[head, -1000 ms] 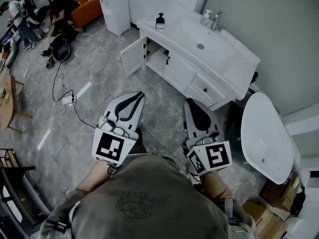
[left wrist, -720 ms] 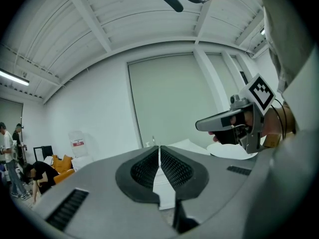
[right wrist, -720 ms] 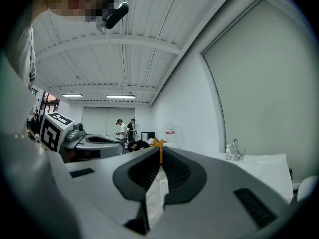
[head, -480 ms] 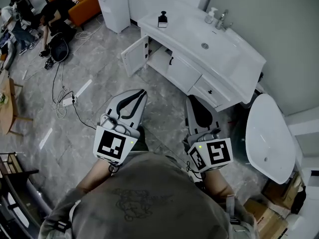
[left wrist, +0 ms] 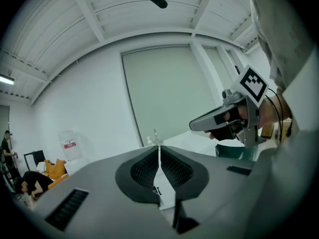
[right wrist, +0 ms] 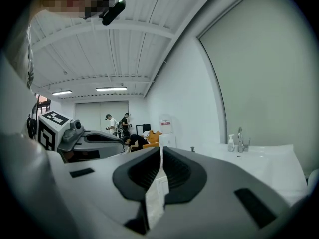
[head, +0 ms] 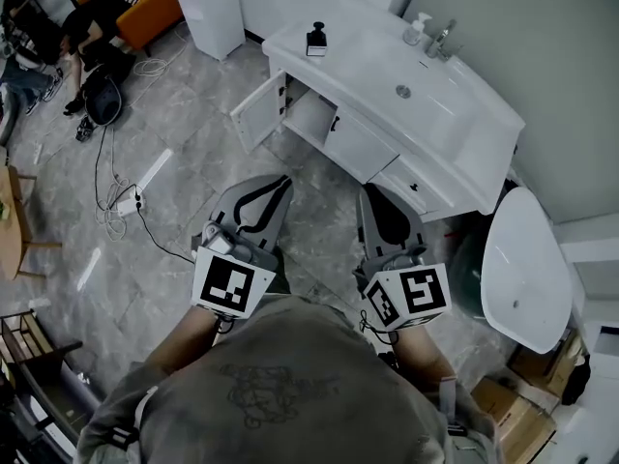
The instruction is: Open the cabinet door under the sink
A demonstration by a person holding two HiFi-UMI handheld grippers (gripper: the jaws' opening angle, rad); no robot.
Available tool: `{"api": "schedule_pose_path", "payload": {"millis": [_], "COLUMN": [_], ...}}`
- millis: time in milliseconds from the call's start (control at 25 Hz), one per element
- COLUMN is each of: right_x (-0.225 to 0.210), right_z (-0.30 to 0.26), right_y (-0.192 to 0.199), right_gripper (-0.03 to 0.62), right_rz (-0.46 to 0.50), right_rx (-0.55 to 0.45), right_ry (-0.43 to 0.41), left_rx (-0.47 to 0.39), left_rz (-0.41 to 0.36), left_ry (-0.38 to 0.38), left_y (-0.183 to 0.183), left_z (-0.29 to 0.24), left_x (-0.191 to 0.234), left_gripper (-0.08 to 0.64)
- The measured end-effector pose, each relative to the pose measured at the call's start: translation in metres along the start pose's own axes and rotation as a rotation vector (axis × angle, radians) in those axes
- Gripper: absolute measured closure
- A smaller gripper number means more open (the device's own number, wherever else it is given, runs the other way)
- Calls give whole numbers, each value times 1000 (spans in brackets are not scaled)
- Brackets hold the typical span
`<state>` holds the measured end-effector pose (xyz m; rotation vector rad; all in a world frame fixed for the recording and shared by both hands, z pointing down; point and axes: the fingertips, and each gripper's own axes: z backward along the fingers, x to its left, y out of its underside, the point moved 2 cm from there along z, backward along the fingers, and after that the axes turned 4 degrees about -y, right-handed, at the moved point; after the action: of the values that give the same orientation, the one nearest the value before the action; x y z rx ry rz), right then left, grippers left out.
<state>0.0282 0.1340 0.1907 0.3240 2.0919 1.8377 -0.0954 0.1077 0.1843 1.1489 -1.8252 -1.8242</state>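
Note:
The white sink vanity (head: 455,114) stands at the top of the head view, some way ahead of both grippers. Its left cabinet door (head: 253,109) hangs swung open toward the left, showing the white inside. The neighbouring door (head: 356,146) is closed, with a dark handle at its edge. My left gripper (head: 280,180) (left wrist: 158,151) points at the vanity, jaws shut with nothing between them. The right gripper (head: 368,193) (right wrist: 160,153) is held beside it, also shut and empty. Neither touches the cabinet.
A dark soap bottle (head: 314,39) and a faucet (head: 440,39) sit on the vanity top. A white oval basin (head: 527,269) stands at the right, cardboard boxes (head: 517,419) below it. A white unit (head: 208,8), floor cables (head: 126,201) and people (head: 58,46) are at the left.
The head view has drifted a little, so the vanity sits slightly further right. Both grippers stay shut and roughly where they were. The cabinet door remains open.

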Motion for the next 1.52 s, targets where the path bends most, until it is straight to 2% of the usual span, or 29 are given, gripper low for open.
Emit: {"api": "schedule_pose_path", "payload": {"millis": [320, 520, 720, 1000, 1120, 1400, 1520], "right_x": [-29, -52, -74, -109, -124, -158, -173], "right_z": [-80, -129, -176, -235, -256, -293, -303], "right_y": [5, 6, 21, 63, 87, 144, 176], "right_gripper": [557, 557, 557, 555, 555, 551, 491], "right_rz": [-38, -98, -138, -196, -215, -291, -313], "right_rx": [70, 39, 70, 159, 205, 226, 248], "right_ry": [55, 75, 97, 159, 202, 322, 373], "left_rx": [18, 52, 71, 95, 104, 137, 160], "left_rz": [37, 41, 28, 43, 78, 114, 118], "left_ry": [89, 146, 201, 278, 300, 279, 268], "left_y": [22, 45, 69, 107, 123, 165, 189], "left_z": [-62, -105, -151, -209, -232, -275, -287], "left_x": [59, 96, 129, 160, 167, 175, 173], "left_gripper": [535, 535, 535, 535, 535, 535, 535]}}
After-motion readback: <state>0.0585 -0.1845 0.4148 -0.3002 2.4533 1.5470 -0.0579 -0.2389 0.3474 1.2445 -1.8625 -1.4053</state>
